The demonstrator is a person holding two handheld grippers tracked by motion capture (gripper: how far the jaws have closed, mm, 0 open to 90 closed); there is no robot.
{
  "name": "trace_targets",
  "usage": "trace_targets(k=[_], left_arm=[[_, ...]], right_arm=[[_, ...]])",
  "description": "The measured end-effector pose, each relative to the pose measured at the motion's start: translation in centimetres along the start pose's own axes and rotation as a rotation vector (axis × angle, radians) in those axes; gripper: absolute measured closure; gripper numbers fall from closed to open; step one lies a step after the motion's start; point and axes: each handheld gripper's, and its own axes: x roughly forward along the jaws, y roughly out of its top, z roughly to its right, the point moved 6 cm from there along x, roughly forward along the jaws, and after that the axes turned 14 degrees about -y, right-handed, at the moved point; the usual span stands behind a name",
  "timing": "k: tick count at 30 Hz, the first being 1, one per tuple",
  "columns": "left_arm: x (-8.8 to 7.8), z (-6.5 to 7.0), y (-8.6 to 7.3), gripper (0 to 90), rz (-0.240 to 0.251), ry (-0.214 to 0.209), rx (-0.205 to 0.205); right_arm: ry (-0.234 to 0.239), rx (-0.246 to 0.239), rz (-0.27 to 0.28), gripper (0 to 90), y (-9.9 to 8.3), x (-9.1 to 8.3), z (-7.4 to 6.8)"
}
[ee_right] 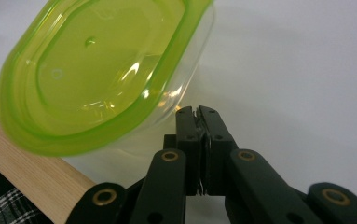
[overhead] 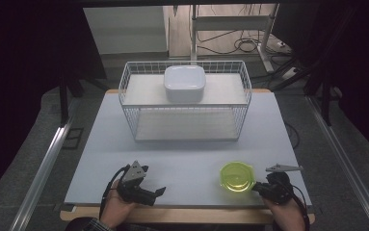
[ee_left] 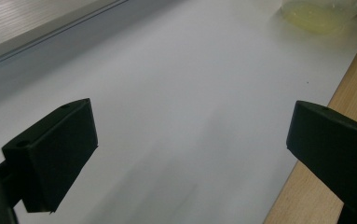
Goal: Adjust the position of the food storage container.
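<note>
Right gripper (ee_right: 198, 112) jaws pressed together, seemingly pinching green container (overhead: 238, 176) rim; left gripper (overhead: 159, 192) spread, farther off.

the container (ee_right: 101, 74) looks like glossy plastic: a translucent lime-green lid (overhead: 238, 176) with bright highlights over a clear, smooth body. the right gripper (ee_right: 197, 112) has matt black plastic jaws and links, with small brass-coloured metal rivets at the joints. the left gripper (ee_left: 190, 140) has matt black pads with a faintly grainy finish. the table (overhead: 182, 159) has a smooth, matt pale grey top, edged along the near side with light bare wood showing fine grain. the basket (overhead: 129, 86) is thin white coated wire. the white box (overhead: 185, 83) in it looks like smooth plastic with a soft sheen
</note>
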Motion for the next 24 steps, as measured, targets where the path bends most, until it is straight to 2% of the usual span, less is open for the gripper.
trace_targets(k=[9,15,24], left_arm=[[0.1,0.0,-0.1,1.6,-0.008,-0.002,0.002],[0.2,0.0,-0.1,1.7,-0.012,-0.002,0.002],[0.3,0.0,-0.1,1.7,-0.015,-0.001,-0.001]], right_arm=[[0.033,-0.041,0.002,86.5,1.0,1.3,-1.8],[0.08,-0.069,-0.003,86.5,1.7,2.2,-3.1],[0.161,-0.117,-0.009,86.3,2.8,3.7,-6.6]])
